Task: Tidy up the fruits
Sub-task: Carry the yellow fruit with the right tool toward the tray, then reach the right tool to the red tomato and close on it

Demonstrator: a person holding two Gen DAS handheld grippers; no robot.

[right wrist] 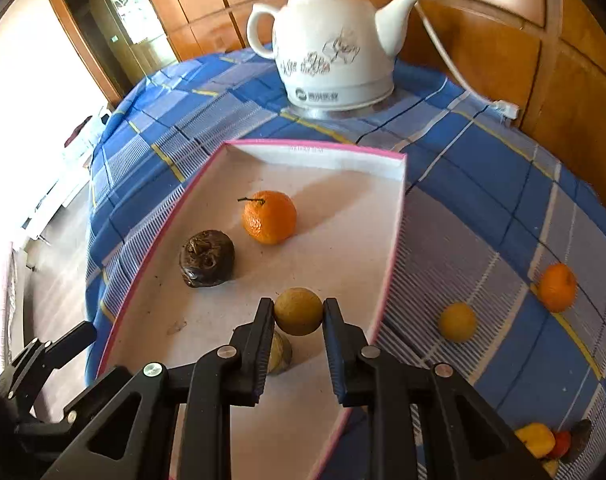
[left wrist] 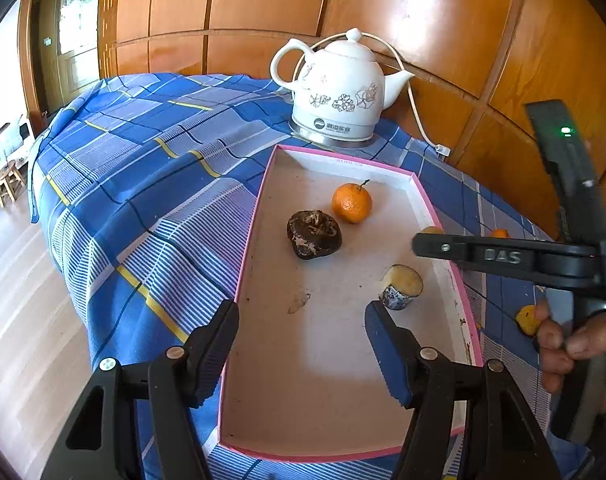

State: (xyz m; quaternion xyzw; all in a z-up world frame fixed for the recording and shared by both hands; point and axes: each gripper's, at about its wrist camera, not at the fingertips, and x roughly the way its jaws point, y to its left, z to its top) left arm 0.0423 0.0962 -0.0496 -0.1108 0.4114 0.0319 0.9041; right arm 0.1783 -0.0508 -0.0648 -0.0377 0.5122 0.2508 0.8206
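Tray (right wrist: 395,216) holds one orange (right wrist: 269,217), three other fruits

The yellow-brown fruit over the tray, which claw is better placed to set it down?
Right. The right claw already grips the yellow-brown fruit above the pink-rimmed tray. The left claw hangs open and empty over the tray's near end.

1. We see our left gripper (left wrist: 301,334) at the bottom of the frame, jaws apart, over a pink-rimmed tray (left wrist: 250,240).
2. Mid-frame in the tray lie an orange (left wrist: 351,203) and a dark fruit (left wrist: 313,234), close together.
3. Our right gripper (left wrist: 503,256) reaches in from the right edge.
4. A white kettle (left wrist: 339,88) stands behind the tray, at upper centre.
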